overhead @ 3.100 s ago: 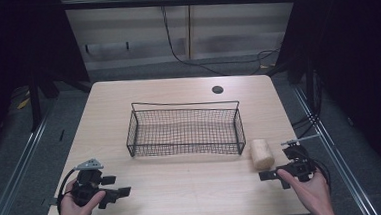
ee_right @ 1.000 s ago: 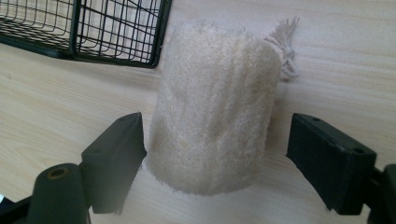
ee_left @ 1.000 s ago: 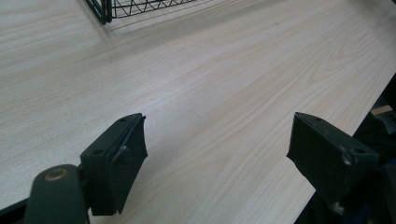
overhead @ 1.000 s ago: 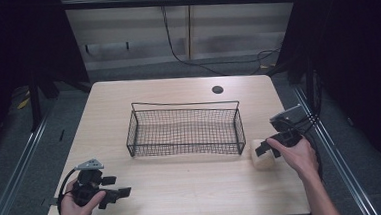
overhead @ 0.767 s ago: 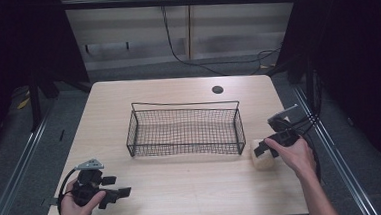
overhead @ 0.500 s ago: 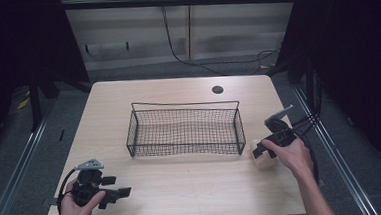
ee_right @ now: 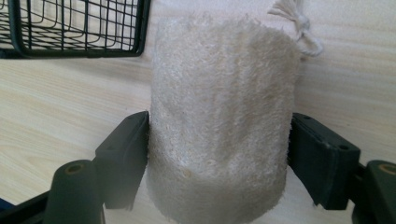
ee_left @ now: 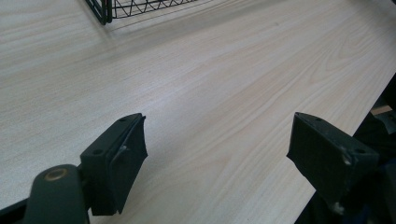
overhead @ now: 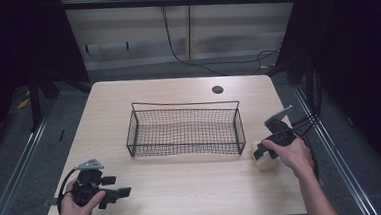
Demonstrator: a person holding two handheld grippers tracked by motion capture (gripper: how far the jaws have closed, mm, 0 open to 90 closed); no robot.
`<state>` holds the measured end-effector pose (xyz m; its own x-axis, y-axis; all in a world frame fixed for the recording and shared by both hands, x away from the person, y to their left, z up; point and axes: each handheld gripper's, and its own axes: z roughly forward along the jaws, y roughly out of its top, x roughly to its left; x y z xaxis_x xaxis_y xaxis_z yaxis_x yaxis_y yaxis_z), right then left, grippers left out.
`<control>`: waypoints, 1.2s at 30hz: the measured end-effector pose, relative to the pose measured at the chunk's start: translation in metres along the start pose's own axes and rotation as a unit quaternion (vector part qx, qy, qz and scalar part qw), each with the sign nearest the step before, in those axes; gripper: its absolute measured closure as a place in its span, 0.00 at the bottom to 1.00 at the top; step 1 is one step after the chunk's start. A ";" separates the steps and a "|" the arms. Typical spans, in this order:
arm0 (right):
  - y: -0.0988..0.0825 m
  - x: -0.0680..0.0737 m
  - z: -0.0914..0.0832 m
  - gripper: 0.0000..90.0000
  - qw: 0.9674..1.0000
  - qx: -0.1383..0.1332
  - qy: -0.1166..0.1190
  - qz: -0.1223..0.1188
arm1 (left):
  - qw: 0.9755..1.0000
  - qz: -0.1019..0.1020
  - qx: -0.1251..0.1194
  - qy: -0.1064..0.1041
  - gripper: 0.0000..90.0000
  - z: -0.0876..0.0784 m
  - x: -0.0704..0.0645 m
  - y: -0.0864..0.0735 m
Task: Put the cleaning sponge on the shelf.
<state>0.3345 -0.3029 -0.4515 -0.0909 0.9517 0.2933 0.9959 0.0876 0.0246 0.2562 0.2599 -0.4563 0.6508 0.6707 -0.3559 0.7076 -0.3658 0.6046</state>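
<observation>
Work in hand: picking up the loofah sponge [ee_right: 219,121], judged bound for the wire basket [overhead: 185,130] beside it.
Loofah location: on the surface [overhead: 183,188], just off the basket's right end, on the person's right side; in the high view it shows as a pale lump [overhead: 264,158] under the right hand.
Right gripper [ee_right: 219,154]: its jaws stand one on each side of the loofah, both pads touching its fuzzy flanks; they look closed onto it, though how firmly it is pinched cannot be told.
Long axis: in the right gripper view the loofah runs straight away from the jaws, its far end with the knotted cord loop [ee_right: 296,21] pointing off beyond them, so the jaws grip across its width near the close end.
Basket from the jaws: ahead and to the left in the right gripper view [ee_right: 74,28], near but apart from the loofah.
Left gripper [ee_left: 219,158]: jaws spread wide and holding nothing, over bare surface at the near left corner [overhead: 101,190], well apart from the loofah.
Nearer hand: the right, plainly.
Next move, as judged: lift, then carry left over the rim.
</observation>
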 end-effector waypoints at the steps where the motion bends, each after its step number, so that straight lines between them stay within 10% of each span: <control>1: 0.000 0.000 -0.001 0.28 1.000 0.002 -0.005 -0.003 | 1.000 0.000 0.000 0.000 0.21 0.000 0.000 0.000; 36: -0.006 0.014 -0.041 0.28 0.998 0.039 -0.019 -0.035 | 1.000 0.001 0.001 0.000 0.21 0.000 -0.001 0.000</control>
<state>0.3273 -0.3020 -0.4079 -0.1627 0.9526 0.2570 0.9839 0.1762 -0.0302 0.2557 0.2593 -0.4560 0.6515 0.6704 -0.3550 0.7074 -0.3679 0.6035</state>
